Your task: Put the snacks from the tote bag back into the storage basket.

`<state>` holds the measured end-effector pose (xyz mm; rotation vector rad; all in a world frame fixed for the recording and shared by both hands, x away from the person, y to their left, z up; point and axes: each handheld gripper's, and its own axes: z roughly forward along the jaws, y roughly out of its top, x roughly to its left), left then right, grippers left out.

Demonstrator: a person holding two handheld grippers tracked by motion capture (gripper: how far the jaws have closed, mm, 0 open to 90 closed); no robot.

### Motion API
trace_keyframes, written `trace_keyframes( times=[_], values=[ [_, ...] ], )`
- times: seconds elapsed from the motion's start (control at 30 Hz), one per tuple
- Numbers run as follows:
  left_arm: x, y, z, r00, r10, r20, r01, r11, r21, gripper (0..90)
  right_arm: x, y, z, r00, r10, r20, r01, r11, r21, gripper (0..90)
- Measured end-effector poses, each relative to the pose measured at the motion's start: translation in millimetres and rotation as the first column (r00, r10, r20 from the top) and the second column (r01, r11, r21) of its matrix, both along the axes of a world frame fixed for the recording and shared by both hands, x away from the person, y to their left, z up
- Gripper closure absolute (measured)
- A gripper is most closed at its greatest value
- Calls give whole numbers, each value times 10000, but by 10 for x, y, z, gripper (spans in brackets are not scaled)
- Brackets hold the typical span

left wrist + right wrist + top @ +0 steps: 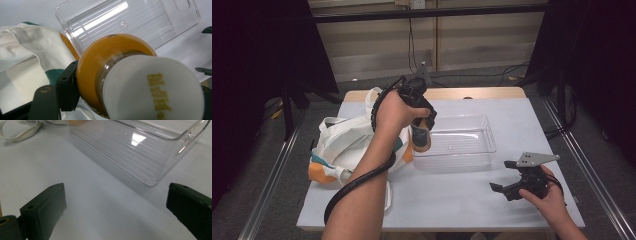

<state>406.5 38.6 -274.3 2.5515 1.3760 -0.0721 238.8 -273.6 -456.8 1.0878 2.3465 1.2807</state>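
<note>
My left gripper [422, 131] is shut on an orange bottle [421, 138] with a white cap [152, 90] and holds it in the air over the left end of a clear plastic bin [484, 131]. In the left gripper view the orange bottle [100, 60] sits close to the lens, between the black jaws, with the clear bin [160, 27] below it. My right gripper [504, 176] rests open near the table's front right, pointing left. In the right gripper view its jaws stand wide apart with nothing between them, and the clear bin [140, 152] lies just beyond.
A white cloth tote bag [343, 142] with orange and green patches lies on the left of the white table [452, 200], touching the bin's left end. Its strap [17, 135] trails on the table. Metal rails run along both sides of the table.
</note>
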Motion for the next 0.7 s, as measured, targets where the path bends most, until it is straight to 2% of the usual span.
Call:
trace_keyframes(
  times=[0.7],
  values=[
    [13, -34, -150, 10000, -15, -44, 15, 10000, 13, 304, -4, -10, 7, 10000, 26, -13, -26, 10000, 4, 23]
  ],
)
